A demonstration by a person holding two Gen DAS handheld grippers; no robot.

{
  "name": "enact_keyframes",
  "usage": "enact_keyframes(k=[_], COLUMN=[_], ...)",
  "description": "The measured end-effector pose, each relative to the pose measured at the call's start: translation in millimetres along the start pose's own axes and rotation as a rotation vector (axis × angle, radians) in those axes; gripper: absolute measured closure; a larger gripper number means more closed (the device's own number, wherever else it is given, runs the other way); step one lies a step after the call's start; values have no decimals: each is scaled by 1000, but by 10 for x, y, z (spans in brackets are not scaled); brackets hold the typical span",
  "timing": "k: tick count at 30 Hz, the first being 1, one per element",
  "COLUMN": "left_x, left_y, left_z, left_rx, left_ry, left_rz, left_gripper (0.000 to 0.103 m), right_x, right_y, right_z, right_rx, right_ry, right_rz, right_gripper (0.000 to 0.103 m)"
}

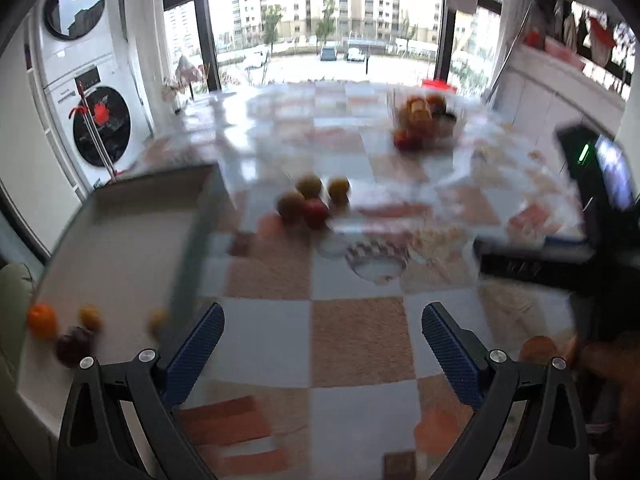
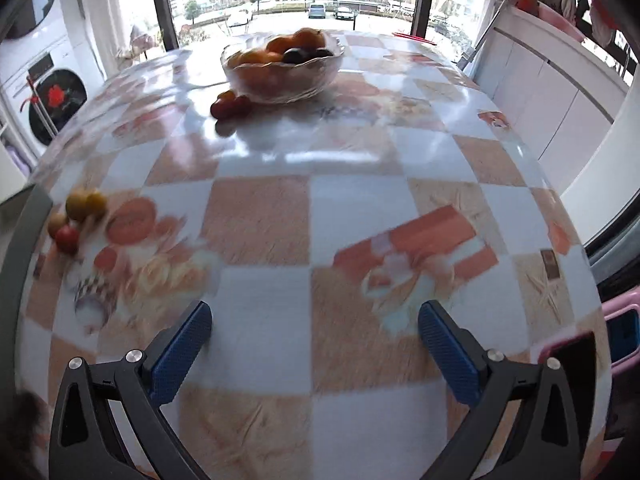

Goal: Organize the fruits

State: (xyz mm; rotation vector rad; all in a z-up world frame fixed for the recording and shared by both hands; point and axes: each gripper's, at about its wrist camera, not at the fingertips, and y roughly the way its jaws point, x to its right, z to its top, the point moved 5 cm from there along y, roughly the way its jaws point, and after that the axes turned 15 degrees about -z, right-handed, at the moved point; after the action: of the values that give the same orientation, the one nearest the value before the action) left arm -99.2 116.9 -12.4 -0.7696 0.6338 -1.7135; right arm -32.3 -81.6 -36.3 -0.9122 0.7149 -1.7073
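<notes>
A glass bowl (image 2: 282, 76) heaped with oranges and dark plums stands at the far side of the checked table; in the left wrist view the bowl (image 1: 426, 120) is blurred. Small red fruits (image 2: 230, 106) lie against its front. A cluster of yellow and red fruits (image 1: 314, 198) sits mid-table, seen at the left edge as the cluster (image 2: 76, 218) in the right wrist view. A grey tray (image 1: 120, 248) at the left holds an orange (image 1: 42, 320), a dark plum (image 1: 76, 346) and small yellow fruits. My left gripper (image 1: 322, 338) and right gripper (image 2: 314, 334) both stand open over bare tablecloth, holding nothing.
The other gripper's black body (image 1: 592, 216) reaches in from the right of the left wrist view. A pink object (image 2: 616, 336) sits at the table's right edge. Stacked washing machines (image 1: 84, 80) stand at the left, white cabinets (image 2: 552, 92) at the right, windows behind.
</notes>
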Motion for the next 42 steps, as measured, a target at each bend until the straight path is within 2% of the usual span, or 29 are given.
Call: enact_keyframes(k=[2,6,9,42], left_x=[15,-47,-85,-114], left_y=[153,271,345,348], left_z=[-13,-8,-21,-63], left_rx=[-12,-21,-47,-37], left_ry=[-14,-41,-70,-83], left_rz=[22,44,31,11], left_gripper=[3,3,3,1], right_x=[33,3,-12,3], right_y=[34,29,41,41], right_z=[78,105,125,121], right_rx=[48,52,51,51], right_ry=[10,4,5,5], right_rz=[5,9,10,13], right_gripper=[0,0,0,0])
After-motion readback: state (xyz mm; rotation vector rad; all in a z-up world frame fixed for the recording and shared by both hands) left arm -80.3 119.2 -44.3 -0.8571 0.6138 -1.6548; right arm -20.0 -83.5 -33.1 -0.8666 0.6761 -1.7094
